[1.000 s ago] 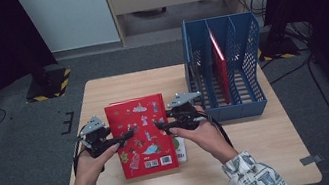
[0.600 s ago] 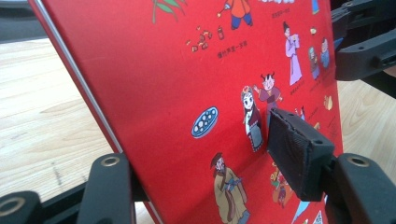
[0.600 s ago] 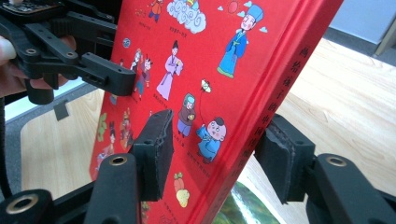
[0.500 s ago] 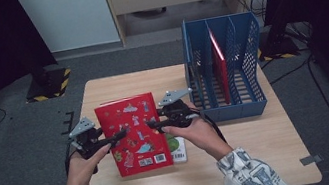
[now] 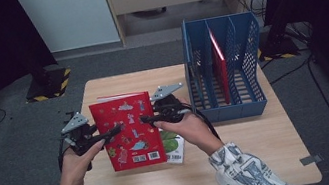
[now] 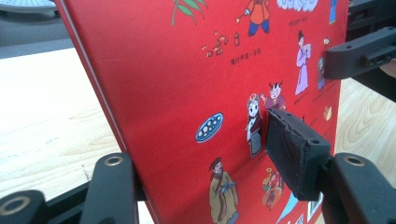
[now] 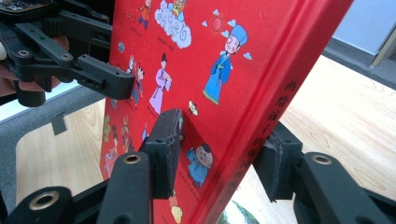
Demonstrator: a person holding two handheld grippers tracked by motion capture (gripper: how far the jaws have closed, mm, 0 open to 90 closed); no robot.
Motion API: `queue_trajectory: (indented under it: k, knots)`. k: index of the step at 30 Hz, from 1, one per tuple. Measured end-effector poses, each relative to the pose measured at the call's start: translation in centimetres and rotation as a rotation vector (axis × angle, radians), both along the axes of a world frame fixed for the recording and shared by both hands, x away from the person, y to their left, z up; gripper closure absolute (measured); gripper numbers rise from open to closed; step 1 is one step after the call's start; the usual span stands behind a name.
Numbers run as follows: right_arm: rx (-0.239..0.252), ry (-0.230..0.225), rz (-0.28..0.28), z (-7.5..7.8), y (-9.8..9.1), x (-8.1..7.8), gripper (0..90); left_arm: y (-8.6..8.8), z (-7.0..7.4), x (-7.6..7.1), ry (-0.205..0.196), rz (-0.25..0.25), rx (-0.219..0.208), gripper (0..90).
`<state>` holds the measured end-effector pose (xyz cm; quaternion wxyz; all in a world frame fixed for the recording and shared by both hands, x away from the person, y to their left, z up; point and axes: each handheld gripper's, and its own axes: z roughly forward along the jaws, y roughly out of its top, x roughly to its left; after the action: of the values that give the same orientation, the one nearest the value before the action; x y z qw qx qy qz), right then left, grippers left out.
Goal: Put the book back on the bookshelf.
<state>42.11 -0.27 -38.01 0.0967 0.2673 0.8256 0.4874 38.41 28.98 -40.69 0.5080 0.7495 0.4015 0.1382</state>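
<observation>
You have a red picture book (image 5: 128, 131) between your two grippers, tilted up off the counter (image 5: 264, 157) at its near-left part, left of the blue file rack (image 5: 226, 77). It is a hardback, so I judge it stiff enough to be carried by its edges without sagging, but the glossy cover looks slippery, and a book this broad will likely swing if one side lets go. Take it at opposite side edges, about mid-height, as now. Your left gripper (image 5: 108, 132) is clamped on the book's left edge, one pad on the printed cover. Your right gripper (image 5: 149, 119) straddles the spine edge; its jaws have just been closing on the book. Both forearms come in low from the near side, grippers pointing inward at each other.
</observation>
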Motion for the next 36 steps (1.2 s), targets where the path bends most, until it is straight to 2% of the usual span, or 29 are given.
queue_trajectory:
  k: [8,12,24,29,36]
  knots:
    - [0.01,-0.026,0.003,1.1,0.6,0.1,56.1,0.7,1.3,0.1,-0.036,0.02,-0.005,42.4]
    - [0.009,-0.056,-0.019,1.8,0.6,0.5,57.0,0.4,1.8,0.7,-0.077,0.028,0.011,42.4]
    - [-0.006,-0.084,-0.078,1.3,-0.9,1.7,57.3,-1.6,0.5,3.0,-0.133,0.016,0.0,39.6]
    - [-0.007,-0.087,-0.091,1.2,-1.4,1.9,57.3,-2.3,0.2,3.5,-0.15,0.017,0.006,38.0]
    - [-0.005,-0.092,-0.106,1.3,-1.8,2.0,57.3,-2.8,0.1,3.9,-0.154,0.017,0.007,36.6]
